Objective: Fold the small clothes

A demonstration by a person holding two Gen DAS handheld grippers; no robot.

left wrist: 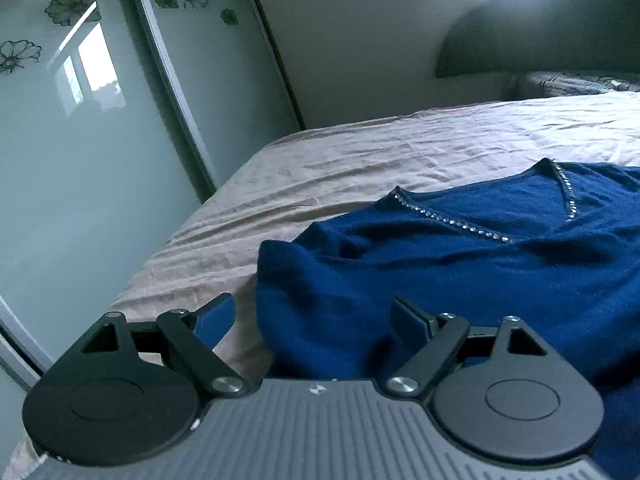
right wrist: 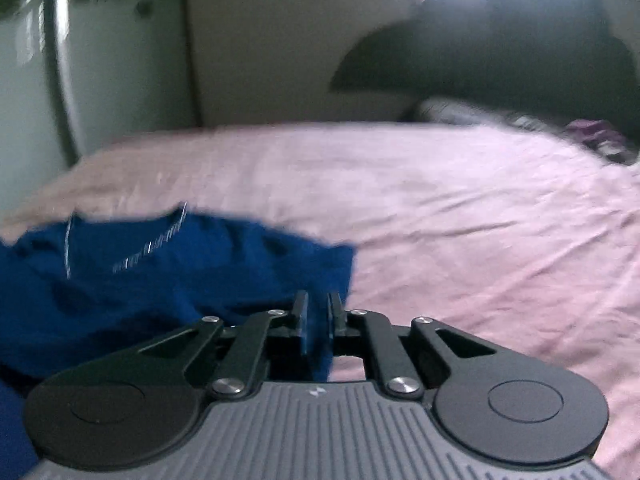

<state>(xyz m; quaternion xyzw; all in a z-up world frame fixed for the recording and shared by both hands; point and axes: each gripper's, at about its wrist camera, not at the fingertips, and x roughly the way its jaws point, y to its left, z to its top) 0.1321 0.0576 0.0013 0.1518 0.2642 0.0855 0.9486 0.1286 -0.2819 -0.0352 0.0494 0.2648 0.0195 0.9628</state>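
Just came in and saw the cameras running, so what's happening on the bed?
A person with a tool in each hand is folding a blue top on a pink sheet. The right tool is shut on the edge of the top, with blue cloth pinched between its fingers. The left tool is open, its fingers on either side of a fold at the top's other edge, not yet closed on it. The top's V-neck, trimmed with small stones, faces up.

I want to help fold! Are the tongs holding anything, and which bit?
The right tongs are shut on the blue top, pinching its edge near a corner. The left tongs are open around the top's other side, holding nothing.
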